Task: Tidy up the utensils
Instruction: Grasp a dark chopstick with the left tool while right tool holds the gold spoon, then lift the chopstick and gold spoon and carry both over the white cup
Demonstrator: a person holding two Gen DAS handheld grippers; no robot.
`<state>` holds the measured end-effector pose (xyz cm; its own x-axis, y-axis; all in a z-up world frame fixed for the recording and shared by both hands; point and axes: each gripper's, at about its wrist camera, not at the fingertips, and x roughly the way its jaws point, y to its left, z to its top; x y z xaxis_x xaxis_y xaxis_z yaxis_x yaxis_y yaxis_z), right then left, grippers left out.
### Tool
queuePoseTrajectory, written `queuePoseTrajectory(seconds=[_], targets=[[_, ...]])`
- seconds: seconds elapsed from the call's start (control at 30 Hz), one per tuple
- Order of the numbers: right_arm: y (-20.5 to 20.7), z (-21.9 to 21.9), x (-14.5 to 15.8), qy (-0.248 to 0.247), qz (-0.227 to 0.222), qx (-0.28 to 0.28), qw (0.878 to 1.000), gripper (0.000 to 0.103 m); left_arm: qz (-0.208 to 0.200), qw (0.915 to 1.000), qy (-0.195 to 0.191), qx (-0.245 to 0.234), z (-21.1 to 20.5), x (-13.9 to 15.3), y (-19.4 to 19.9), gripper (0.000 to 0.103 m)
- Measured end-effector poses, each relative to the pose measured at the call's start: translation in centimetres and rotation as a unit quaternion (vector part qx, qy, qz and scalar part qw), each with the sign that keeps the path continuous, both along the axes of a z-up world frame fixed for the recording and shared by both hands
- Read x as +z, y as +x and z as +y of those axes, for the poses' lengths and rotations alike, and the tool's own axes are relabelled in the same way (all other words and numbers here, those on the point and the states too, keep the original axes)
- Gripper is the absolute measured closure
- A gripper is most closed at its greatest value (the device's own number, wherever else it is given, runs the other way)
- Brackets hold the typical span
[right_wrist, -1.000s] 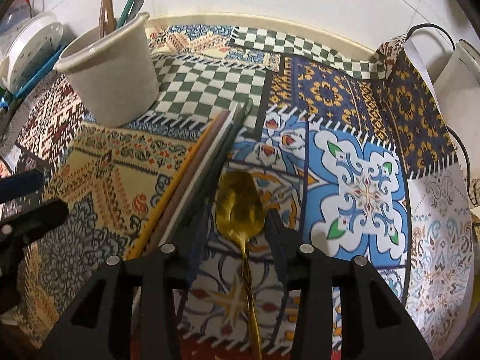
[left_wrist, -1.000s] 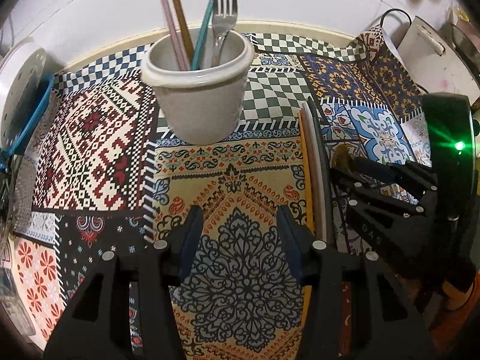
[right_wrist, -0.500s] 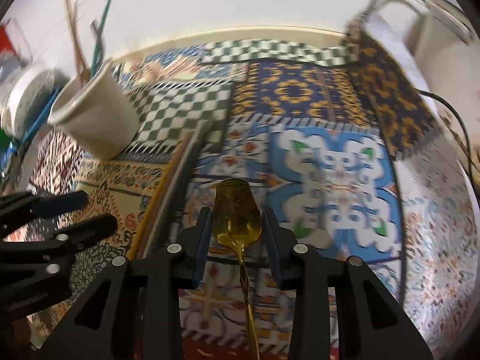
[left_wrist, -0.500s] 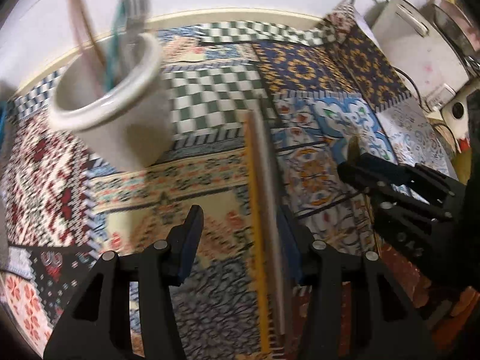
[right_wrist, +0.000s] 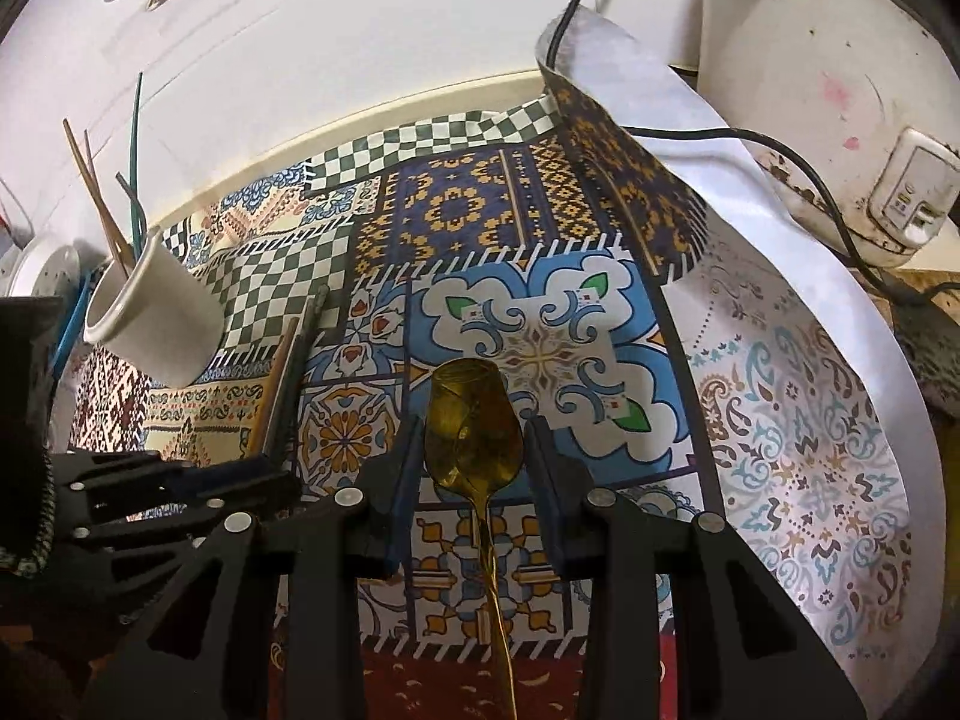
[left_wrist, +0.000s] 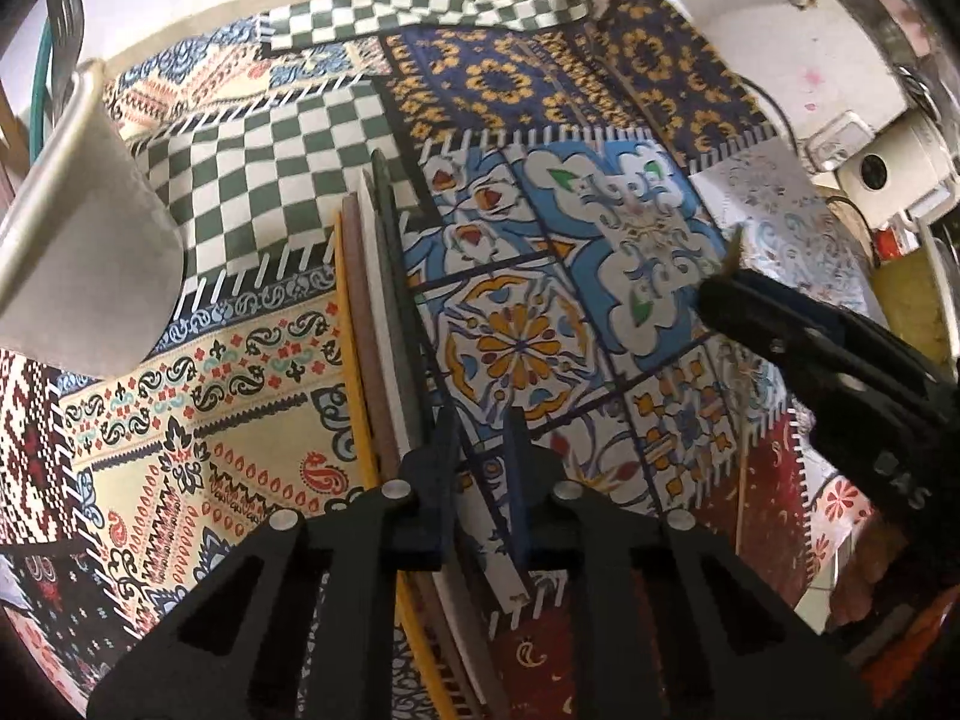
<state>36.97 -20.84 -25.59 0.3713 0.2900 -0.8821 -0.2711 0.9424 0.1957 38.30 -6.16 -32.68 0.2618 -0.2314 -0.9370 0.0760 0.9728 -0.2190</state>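
I hold the golden spoon (right_wrist: 474, 420) in my right gripper (right_wrist: 474, 450) to carry it to the white cup (right_wrist: 159, 324), while my left gripper (left_wrist: 480, 450) has just been closing beside the chopsticks (left_wrist: 384, 324), with nothing clearly gripped.

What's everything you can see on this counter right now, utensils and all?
gold spoon: one, gold, bowl between the right tongs' fingers.
sticks: four; yellow, brown, white, dark grey; side by side on the cloth.
cup: one, off-white, rear left, holding thin green and brown utensils.
patchwork cloth: one, many-coloured, under everything.
white appliance: one, rear right.
black cable: one, trailing from the appliance side.
left tongs: black, at the sticks' near end; jaws have just been closing, and whether a stick is between them is unclear.
right tongs: black, shut on the spoon.
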Motion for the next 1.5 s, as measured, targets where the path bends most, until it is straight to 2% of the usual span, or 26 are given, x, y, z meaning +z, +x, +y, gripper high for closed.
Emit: queuePoseTrajectory(seconds=[0.23, 0.4, 0.53, 1.03, 1.17, 1.4, 1.5], targets=[[-0.3, -0.6, 0.5, 0.007, -0.006, -0.004, 1.0, 0.072, -0.017, 0.9995, 0.02, 0.017, 0.6, 0.8, -0.2, 0.089], [-0.4, -0.8, 0.6, 0.012, -0.008, -0.006, 1.0, 0.072, -0.014, 0.9994, 0.016, 0.025, 1.4, 1.0, -0.6, 0.089], [-0.5, -0.8, 0.7, 0.015, -0.009, -0.008, 1.0, 0.072, -0.015, 0.9988, 0.044, 0.018, 0.8, 0.8, -0.5, 0.089], [-1.2, -2.0, 1.6, 0.028, -0.016, -0.021, 0.999, 0.072, -0.003, 0.9978, 0.067, 0.0, -0.7, 0.3, 4.7, 0.089], [-1.4, -2.2, 1.7, 0.029, -0.018, -0.025, 0.999, 0.072, 0.007, 0.9986, 0.049, 0.019, 0.0, 0.2, 5.6, 0.089], [-1.5, -2.5, 1.4, 0.031, -0.016, -0.031, 0.999, 0.072, -0.003, 0.9978, 0.067, -0.007, -1.1, 0.3, 5.7, 0.099], [-1.6, -2.4, 1.3, 0.035, -0.015, -0.031, 0.999, 0.072, 0.008, 0.9993, 0.033, -0.016, -1.6, 0.3, 5.2, 0.099]])
